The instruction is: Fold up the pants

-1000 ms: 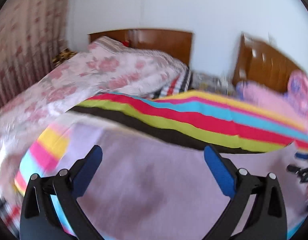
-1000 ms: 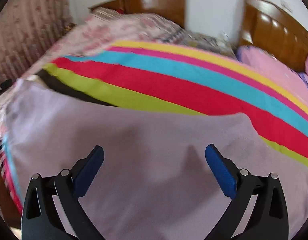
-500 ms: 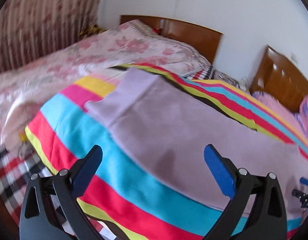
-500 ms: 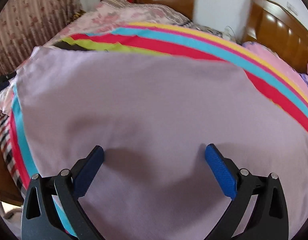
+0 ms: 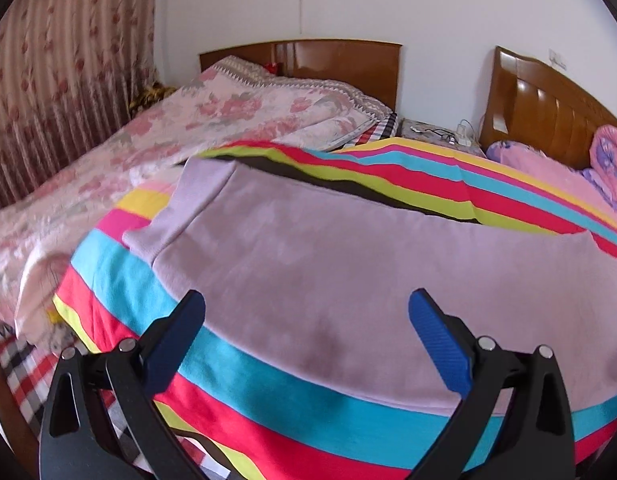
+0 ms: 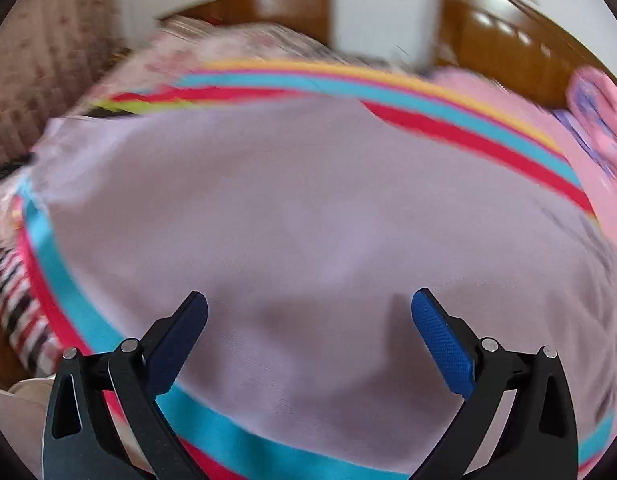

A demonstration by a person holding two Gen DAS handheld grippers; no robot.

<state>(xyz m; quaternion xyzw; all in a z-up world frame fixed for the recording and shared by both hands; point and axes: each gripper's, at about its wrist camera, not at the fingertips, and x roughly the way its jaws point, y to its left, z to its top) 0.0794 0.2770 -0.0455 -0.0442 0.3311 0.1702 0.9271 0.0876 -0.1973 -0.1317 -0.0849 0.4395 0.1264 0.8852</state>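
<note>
The pants (image 5: 348,264) lie flat on a striped blanket (image 5: 268,412) that covers the bed, with the lilac fabric spread wide across both views. In the left wrist view, 1 folded layer edge runs from the far left corner toward the near edge, and a narrower strip of the same fabric shows beside it on the left. The left claw (image 5: 306,320) is wide, holds nothing, and is positioned above the near edge of the pants, where the fabric meets a cyan stripe. The right claw (image 6: 308,320) is also wide and empty, positioned over the middle of the pants (image 6: 308,208); this view is motion-blurred, so contact with the fabric cannot be determined. A floral quilt (image 5: 188,128) lies to the left of the blanket. 2 wooden headboards (image 5: 340,60) stand against the white wall behind, and a pink pillow (image 5: 548,172) rests at the far right.
</note>
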